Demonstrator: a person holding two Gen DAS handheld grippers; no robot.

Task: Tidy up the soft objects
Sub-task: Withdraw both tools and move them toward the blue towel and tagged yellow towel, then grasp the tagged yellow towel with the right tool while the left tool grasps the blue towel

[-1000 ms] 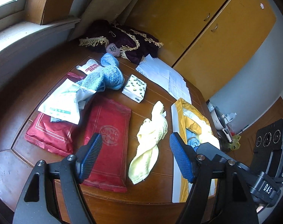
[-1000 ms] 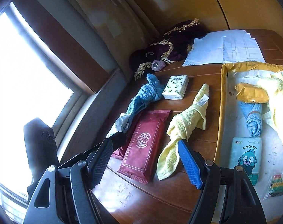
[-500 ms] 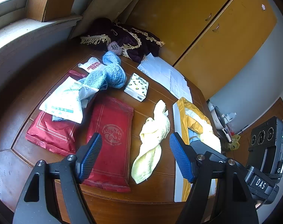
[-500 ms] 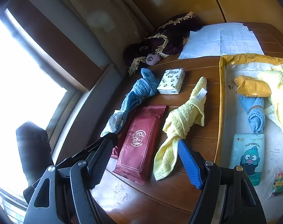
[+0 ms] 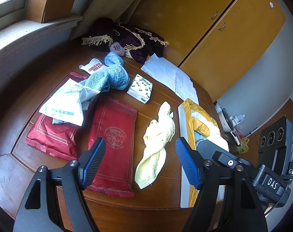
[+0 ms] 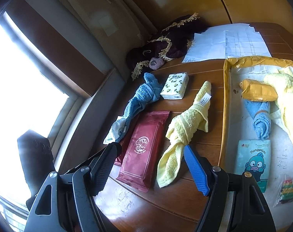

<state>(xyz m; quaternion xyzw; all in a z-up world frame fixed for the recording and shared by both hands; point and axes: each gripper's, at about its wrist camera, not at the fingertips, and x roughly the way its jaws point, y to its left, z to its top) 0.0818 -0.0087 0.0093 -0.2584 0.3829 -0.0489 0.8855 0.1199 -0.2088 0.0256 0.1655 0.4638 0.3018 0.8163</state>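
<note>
Two grippers hang over the wooden table (image 5: pixel 161 203), and both of yours stand with fingers spread wide and nothing between them. Your left gripper (image 5: pixel 140 162) frames the near end of the yellow towel (image 5: pixel 158 137) and the big red packet (image 5: pixel 113 145) just left of it. Your right gripper (image 6: pixel 148 168) frames the same twisted yellow towel (image 6: pixel 187 127), whose near tail lies just beside the blue pad of the right-hand finger (image 6: pixel 196 174). Beyond the towel sits a white tissue pack (image 6: pixel 174 86), and a blue towel (image 6: pixel 144 96) lies beside it, its lower end tucked in a white plastic wrapper (image 5: pixel 67 102). A second red packet (image 5: pixel 51 133) lies under that wrapper. To your right, the yellow-edged tray (image 6: pixel 226 100) holds a rolled blue cloth (image 6: pixel 261 119), a yellow packet (image 6: pixel 258 92), another yellow towel (image 6: pixel 289 100) and a cartoon tissue pack (image 6: pixel 253 160). At the far end are a dark fringed cloth (image 5: pixel 131 36) and white papers (image 6: pixel 227 44).
</note>
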